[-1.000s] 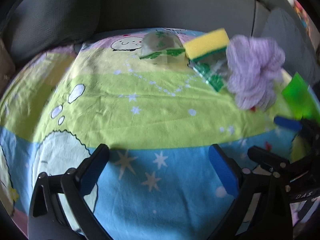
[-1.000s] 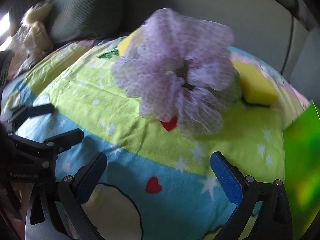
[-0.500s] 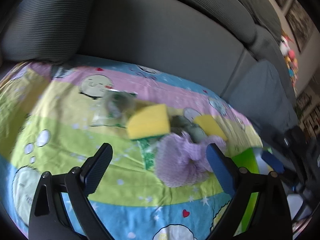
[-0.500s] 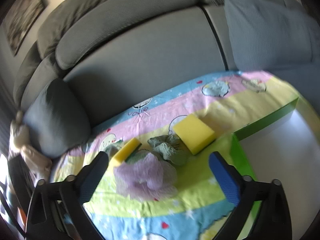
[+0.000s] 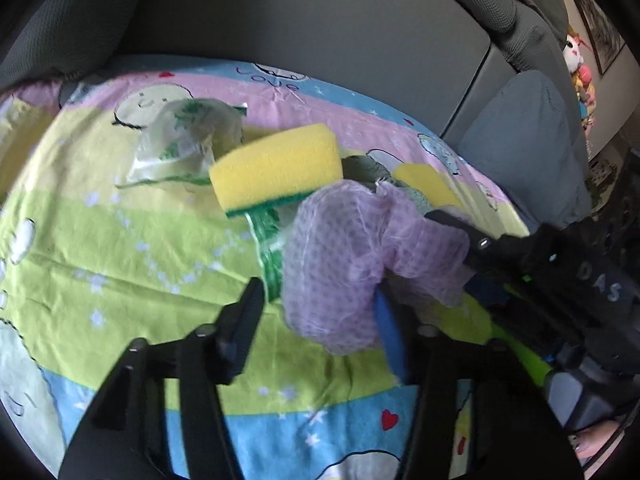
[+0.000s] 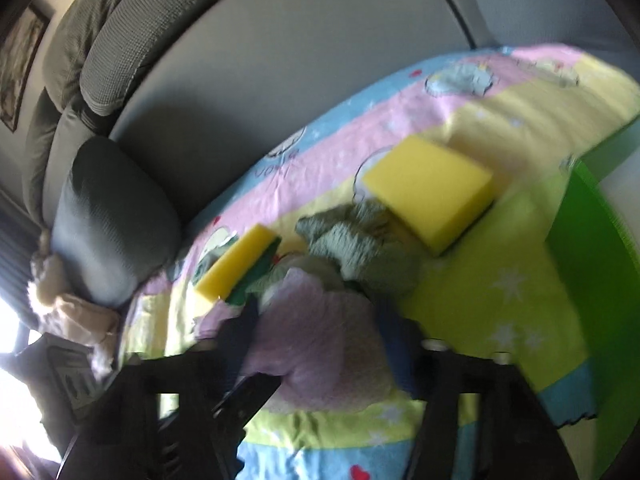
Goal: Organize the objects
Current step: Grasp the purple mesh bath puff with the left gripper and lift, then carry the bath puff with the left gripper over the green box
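Note:
A purple mesh puff lies on the patterned sheet, among a green-backed yellow sponge, a plain yellow sponge and a crumpled green cloth. My left gripper is closing with the puff between its jaws. Its right blue pad touches the mesh, and a gap shows at the left finger. My right gripper is also closing, and the puff fills the space between both pads. In the left wrist view the right gripper comes in from the right, clamped on the puff's right lobe.
A clear bag with green print lies at the back left of the sheet. A bright green box stands at the right. The grey sofa back and a dark cushion rise behind the sheet.
Both grippers have come in on the purple puff and their jaws have narrowed around it. The right wrist view has rolled, so the sheet now slants.

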